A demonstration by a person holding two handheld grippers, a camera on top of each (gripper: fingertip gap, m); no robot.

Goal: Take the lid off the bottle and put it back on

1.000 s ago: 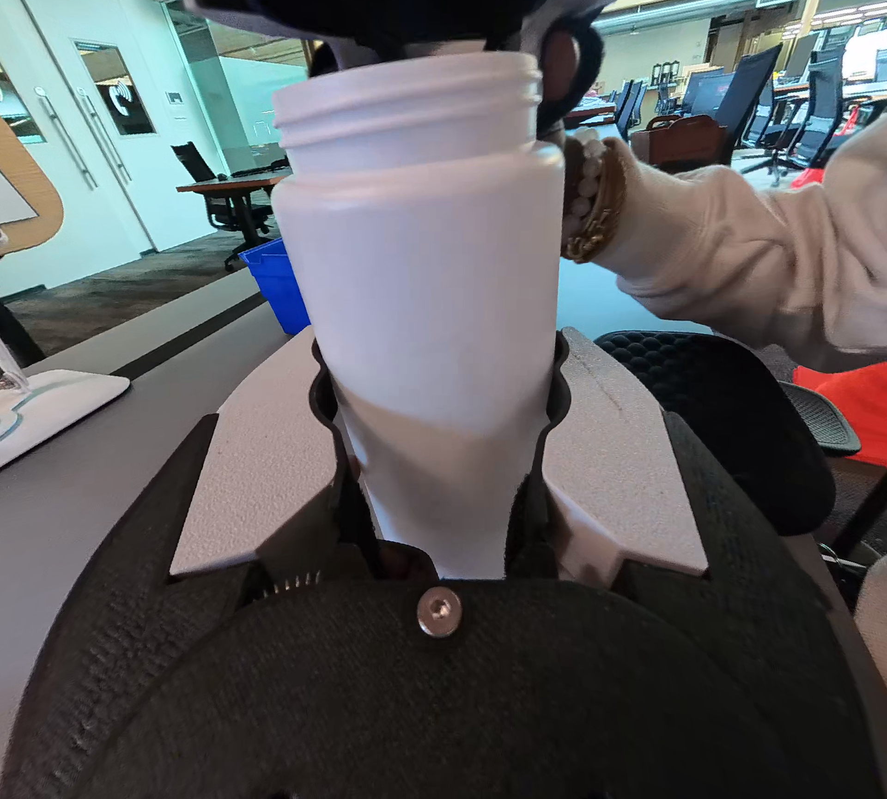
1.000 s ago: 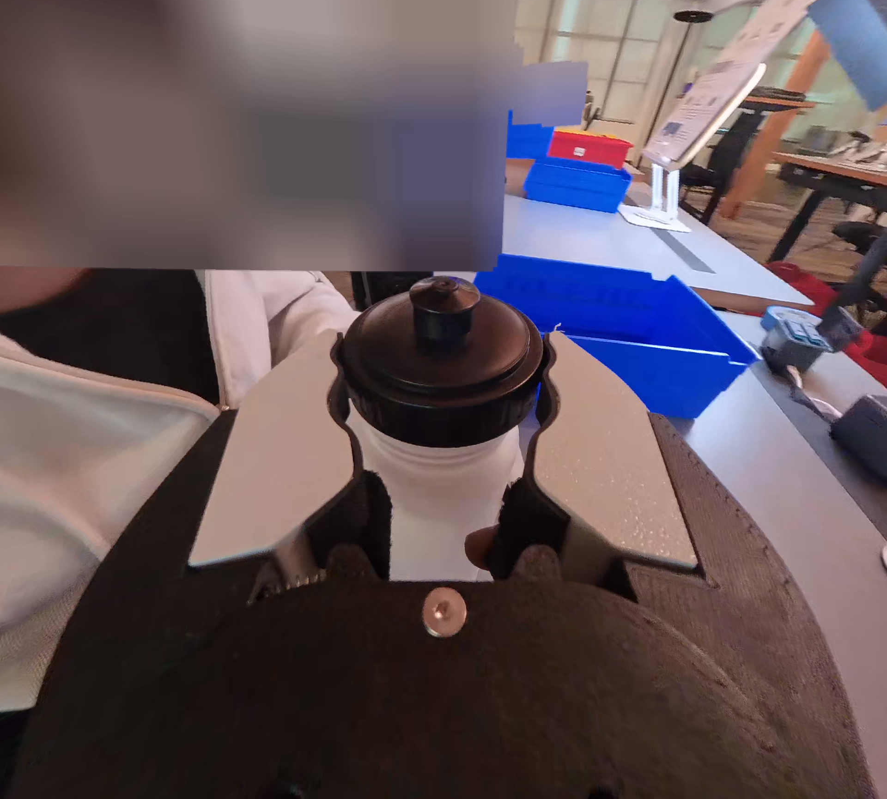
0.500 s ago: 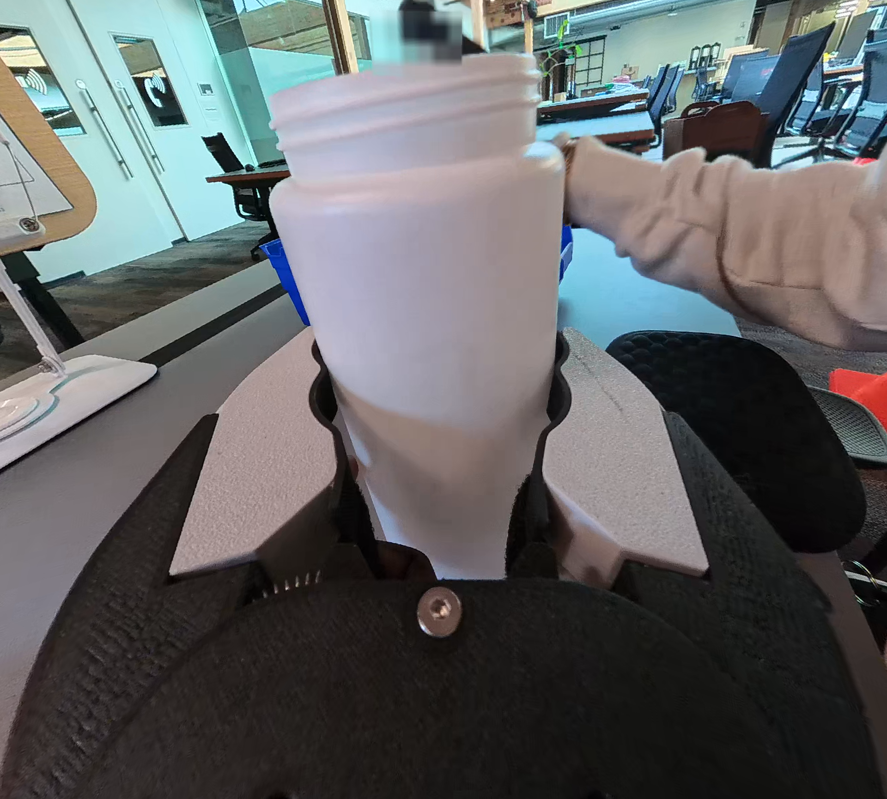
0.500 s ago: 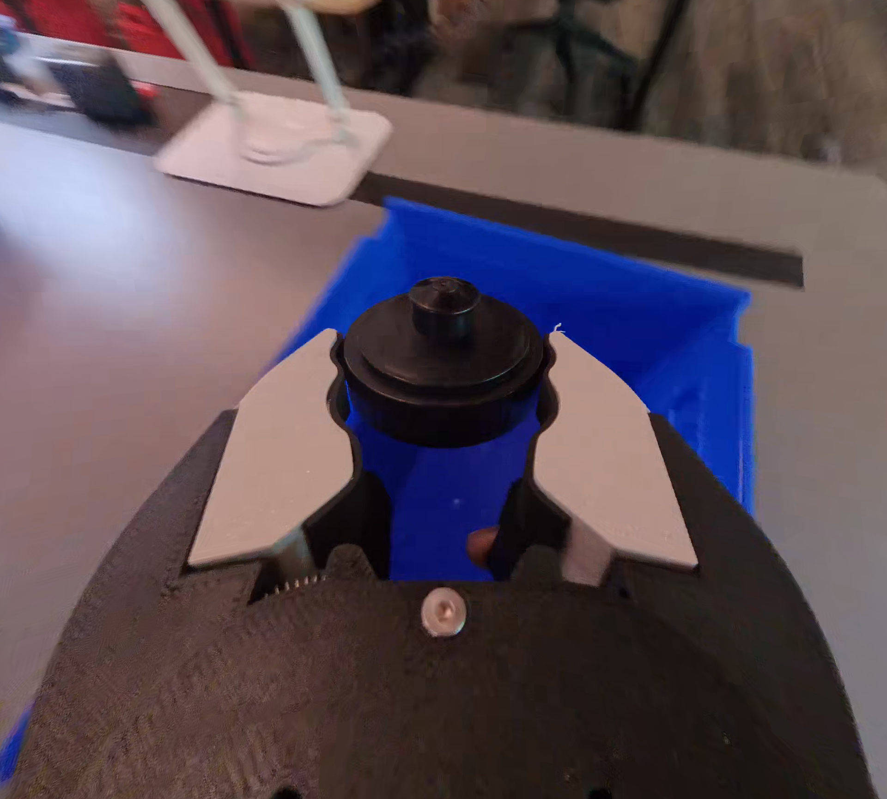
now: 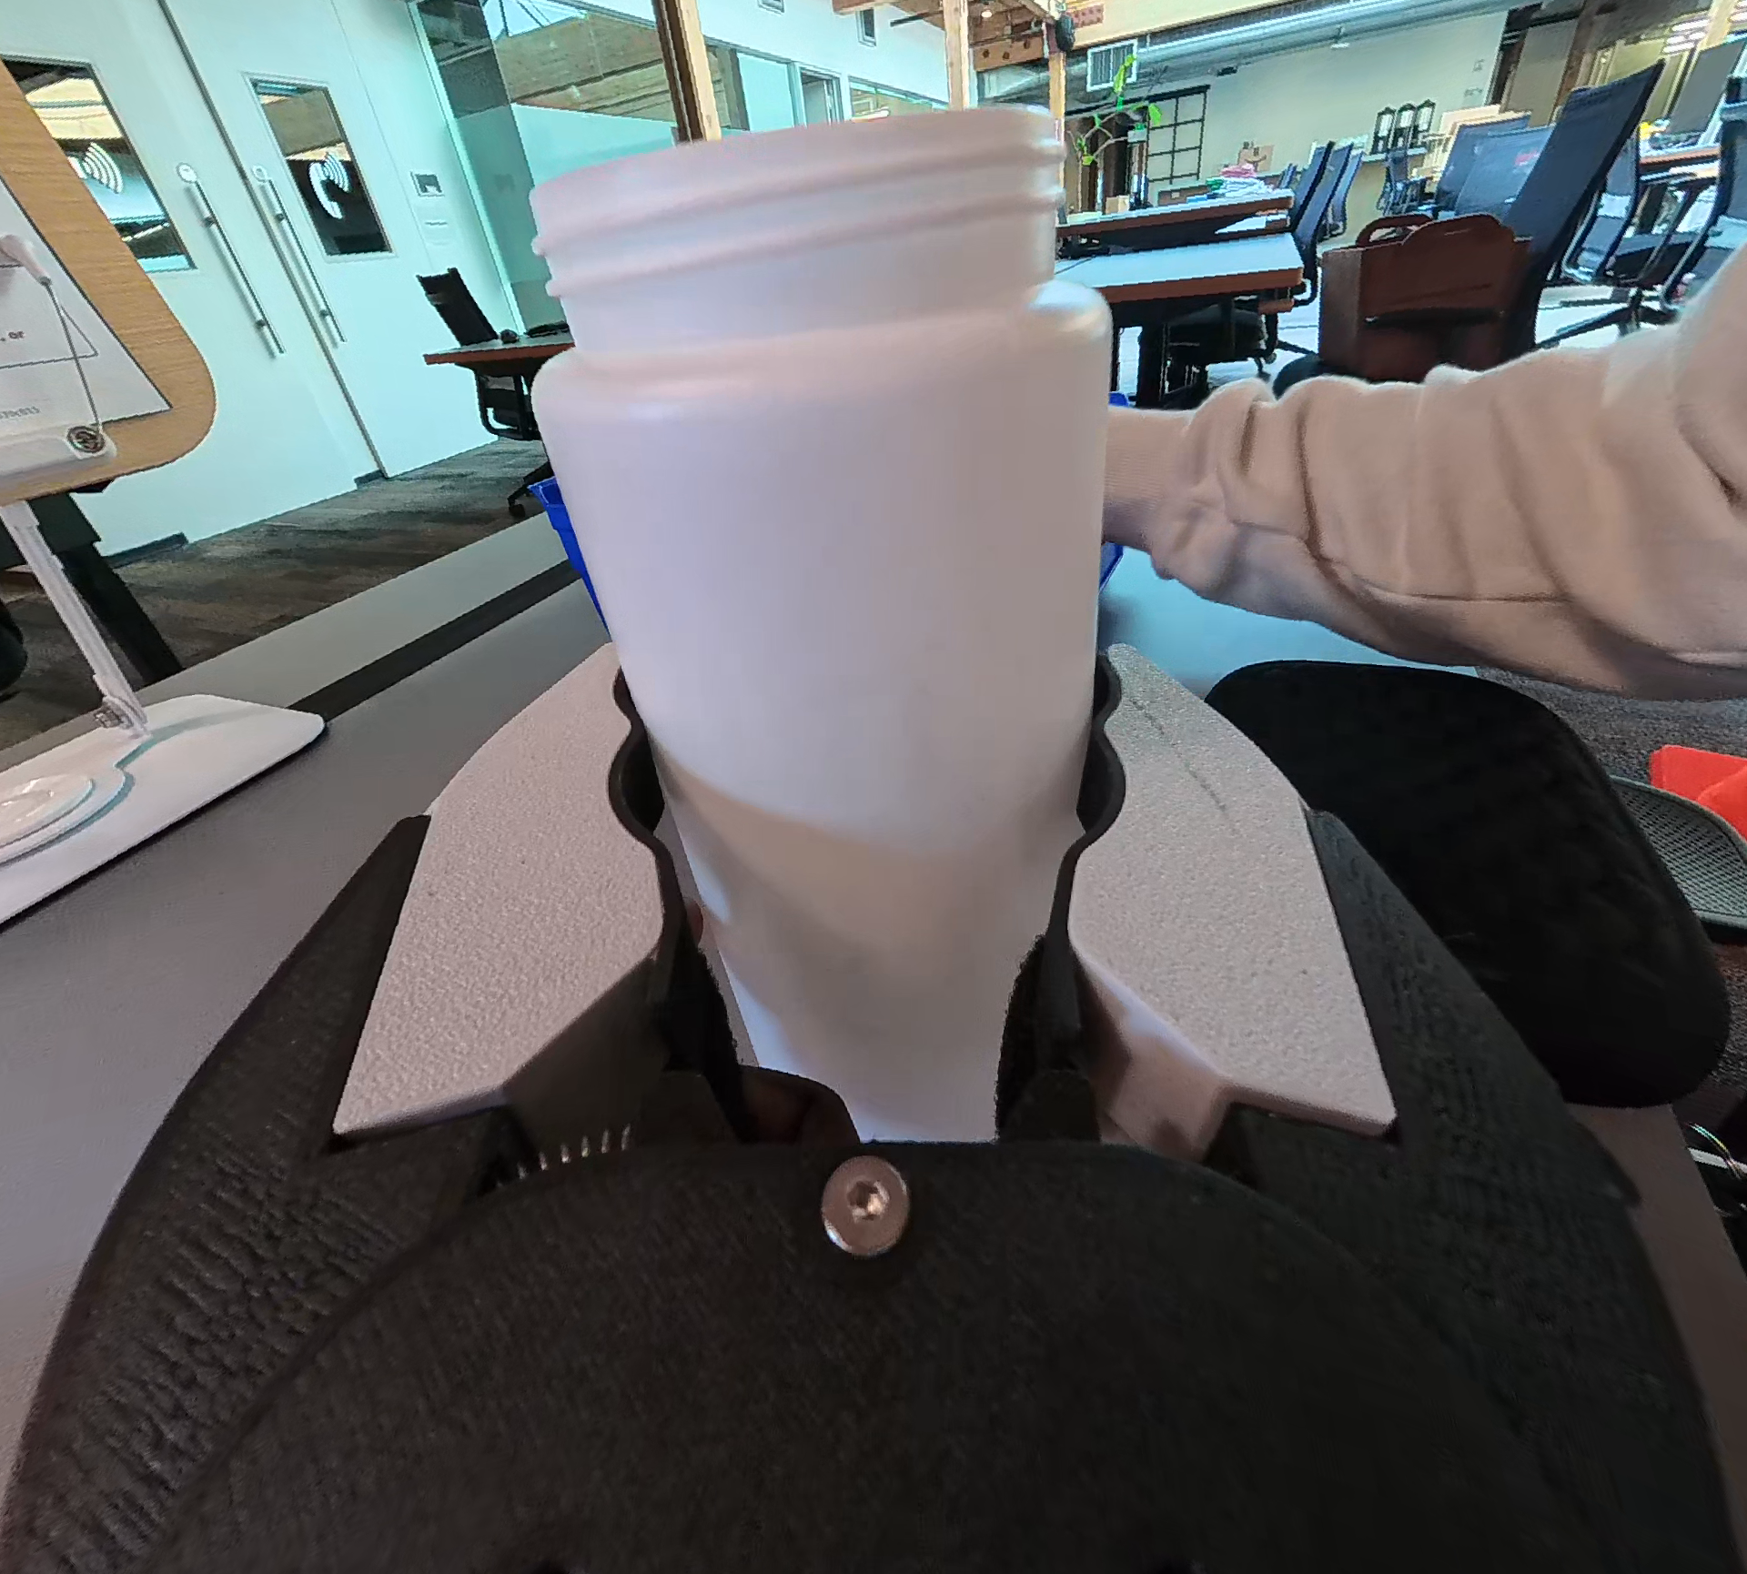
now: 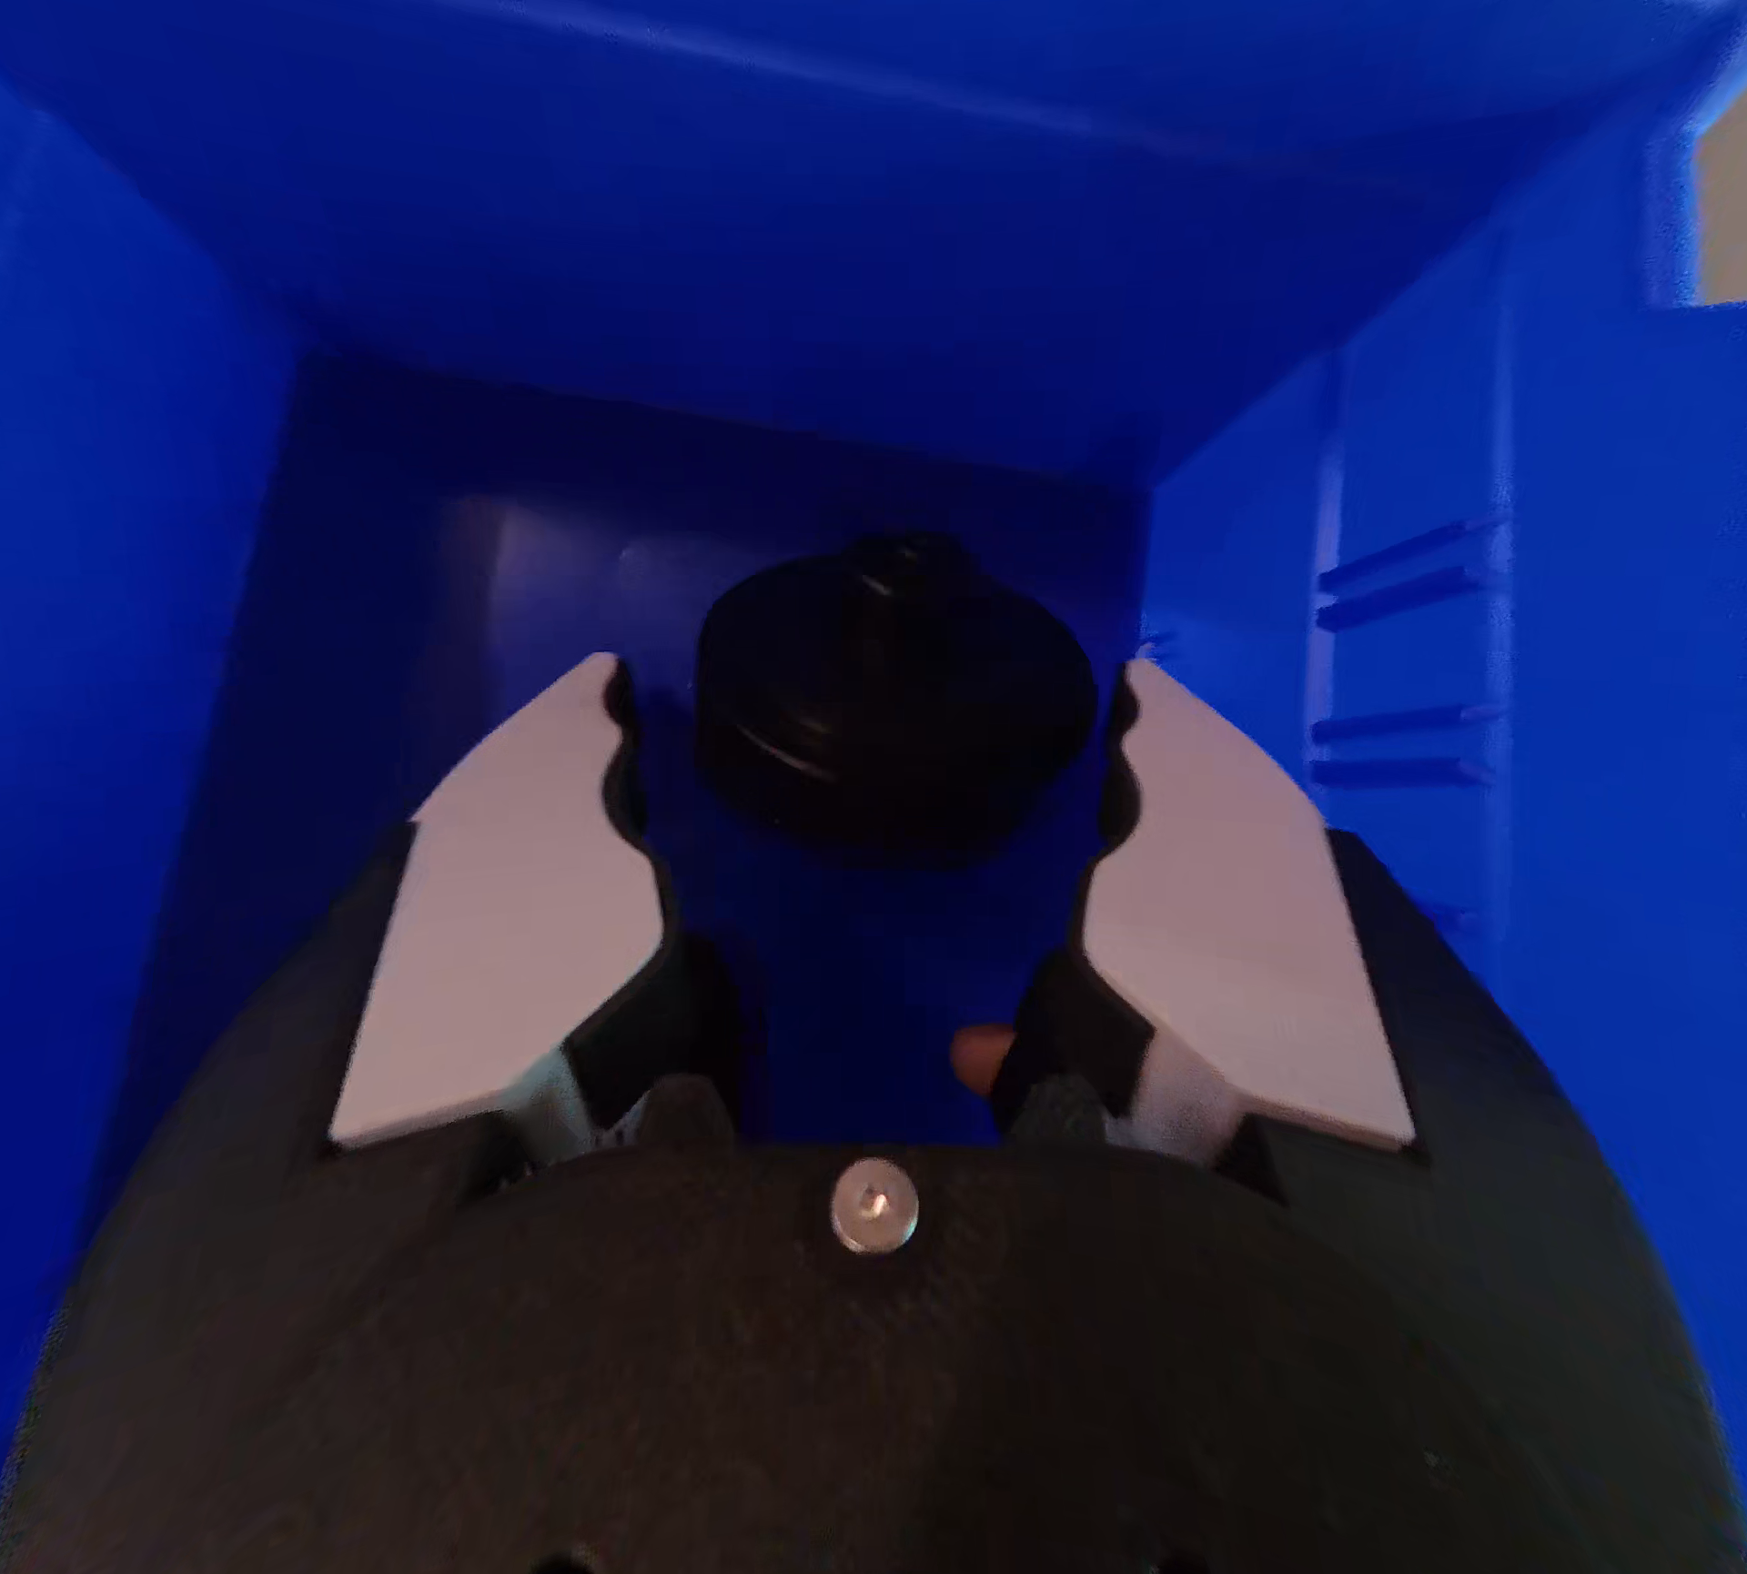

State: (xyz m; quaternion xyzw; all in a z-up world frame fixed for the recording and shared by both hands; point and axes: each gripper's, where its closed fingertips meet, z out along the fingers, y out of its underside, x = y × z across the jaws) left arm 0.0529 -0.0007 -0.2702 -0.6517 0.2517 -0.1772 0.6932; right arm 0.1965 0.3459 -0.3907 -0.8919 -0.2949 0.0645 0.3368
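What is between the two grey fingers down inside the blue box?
The black lid lies there, in the right wrist view. The right gripper is open, with a gap on each side of the lid, and only the blue bin floor shows around it.

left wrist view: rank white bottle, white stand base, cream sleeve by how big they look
1. white bottle, partly because it sits closest to the camera
2. cream sleeve
3. white stand base, cut off at the frame edge
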